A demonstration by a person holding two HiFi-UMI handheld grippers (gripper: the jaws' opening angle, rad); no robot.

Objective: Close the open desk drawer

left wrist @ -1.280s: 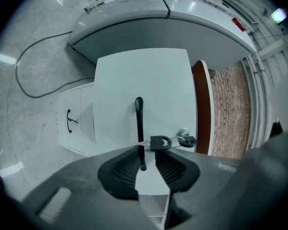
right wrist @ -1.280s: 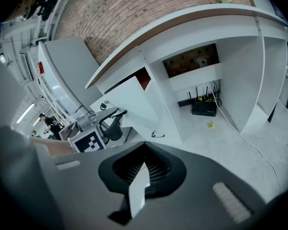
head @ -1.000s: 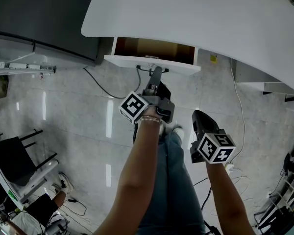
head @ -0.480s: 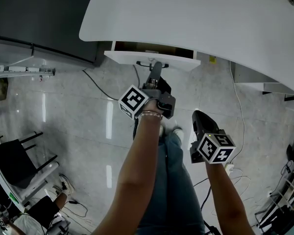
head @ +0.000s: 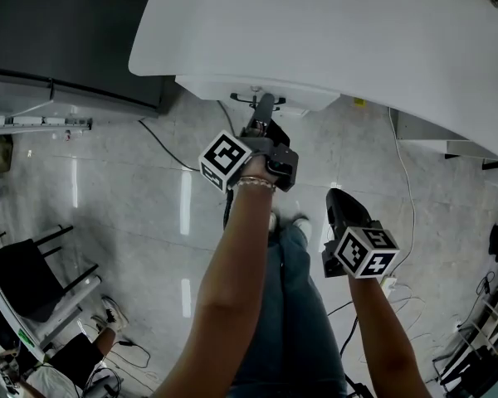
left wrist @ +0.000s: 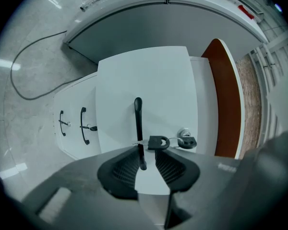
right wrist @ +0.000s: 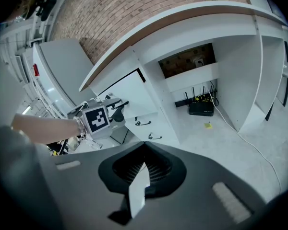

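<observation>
Jaws of my left gripper (head: 266,110) stand apart with the drawer's handle (left wrist: 138,123) between them, and the pads aren't squeezing it as far as I can see. Right gripper (head: 338,196): jaws together, nothing in them, held low over the floor (head: 108,189), well apart from the drawer (head: 257,89).

Change: a second ago the drawer stuck out with its brown inside showing, and half a second ago only a slit was left. Now no inside shows and the front sits under the worktop (head: 357,31) edge. My read: the closing is done or one last nudge short.

Head view can't show whether the front is flush, because the worktop overhangs it. Left gripper view looks at the front face-on, with a key (left wrist: 157,142) hanging from the lock (left wrist: 185,134) and two lower drawers (left wrist: 72,123) off to the side. Right gripper view gives the side angle, but the gap there is too small to judge.
</observation>
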